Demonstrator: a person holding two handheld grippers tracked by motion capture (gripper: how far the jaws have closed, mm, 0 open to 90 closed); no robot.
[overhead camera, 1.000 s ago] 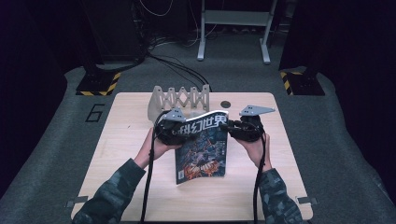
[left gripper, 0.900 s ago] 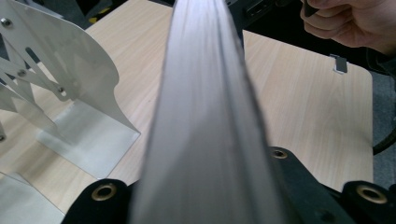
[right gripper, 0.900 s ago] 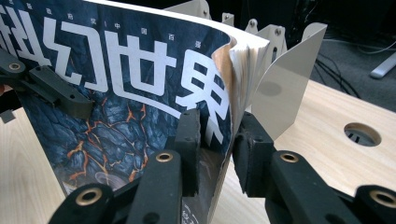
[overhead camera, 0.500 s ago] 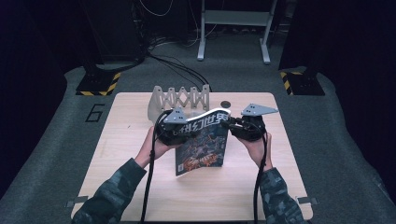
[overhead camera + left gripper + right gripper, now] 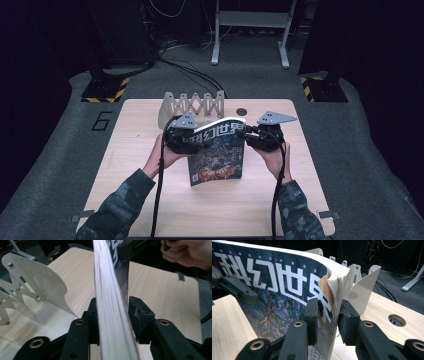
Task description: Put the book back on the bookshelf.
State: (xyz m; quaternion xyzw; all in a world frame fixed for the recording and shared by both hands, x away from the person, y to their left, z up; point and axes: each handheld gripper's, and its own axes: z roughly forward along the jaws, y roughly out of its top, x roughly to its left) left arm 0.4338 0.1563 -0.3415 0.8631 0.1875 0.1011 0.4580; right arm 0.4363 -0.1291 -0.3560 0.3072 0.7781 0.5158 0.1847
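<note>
Left gripper [image 5: 113, 315] jaws have just opened, magazine [image 5: 217, 150] loose between them; right gripper [image 5: 328, 317] clamps its top corner. Floppy, light; grip near spine.

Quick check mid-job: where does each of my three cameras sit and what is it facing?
High view: above the person's side, looking down on the table; forearms, both hands show.
Left gripper view: along its jaws, magazine edge between them, rack beside.
Right gripper view: along its jaws at the magazine cover.
Shared: magazine, rack, table.
</note>
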